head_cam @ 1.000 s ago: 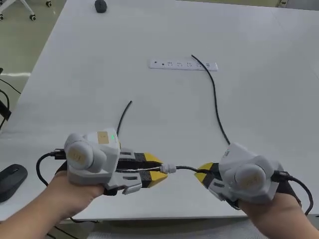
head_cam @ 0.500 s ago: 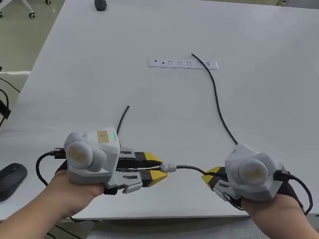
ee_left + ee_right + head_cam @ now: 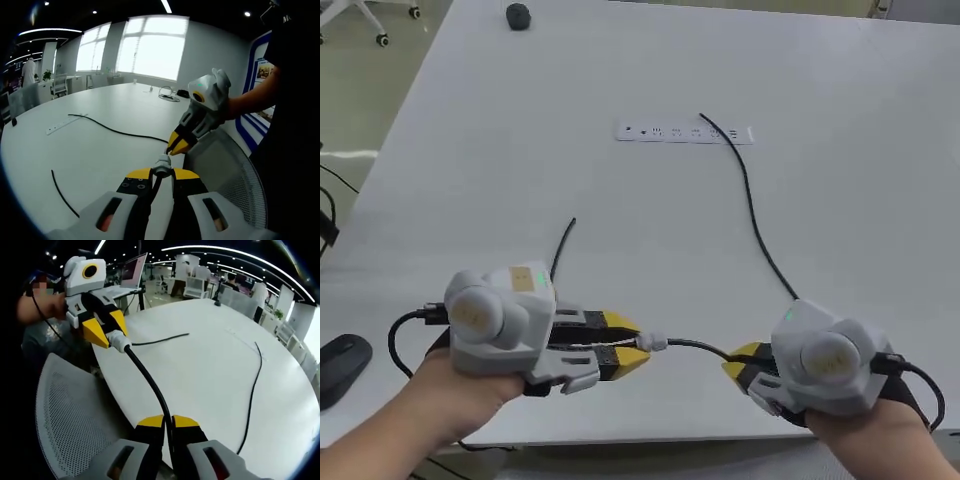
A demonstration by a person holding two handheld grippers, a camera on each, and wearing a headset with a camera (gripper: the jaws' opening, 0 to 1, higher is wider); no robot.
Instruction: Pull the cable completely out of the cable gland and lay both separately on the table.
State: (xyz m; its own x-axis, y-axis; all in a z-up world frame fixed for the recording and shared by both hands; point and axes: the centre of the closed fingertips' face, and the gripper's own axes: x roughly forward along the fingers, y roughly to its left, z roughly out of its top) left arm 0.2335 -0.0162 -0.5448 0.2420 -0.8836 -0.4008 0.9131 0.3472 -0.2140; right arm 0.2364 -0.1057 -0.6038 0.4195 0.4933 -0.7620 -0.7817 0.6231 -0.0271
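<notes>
Over the near edge of the table (image 3: 620,200), the white cable gland (image 3: 655,343) is being clamped in the left gripper (image 3: 632,351), while the black cable (image 3: 695,345) running through it is being pinched tight by the right gripper (image 3: 738,362), spanning the gap between the two.

A wide white tabletop (image 3: 620,200) carries a flat white power strip (image 3: 682,133) at the far middle; a thin black cable (image 3: 752,215) lies from the strip toward the near right; a short black cable end (image 3: 563,245) rests left of centre; a dark rounded object (image 3: 518,15) sits far left.
</notes>
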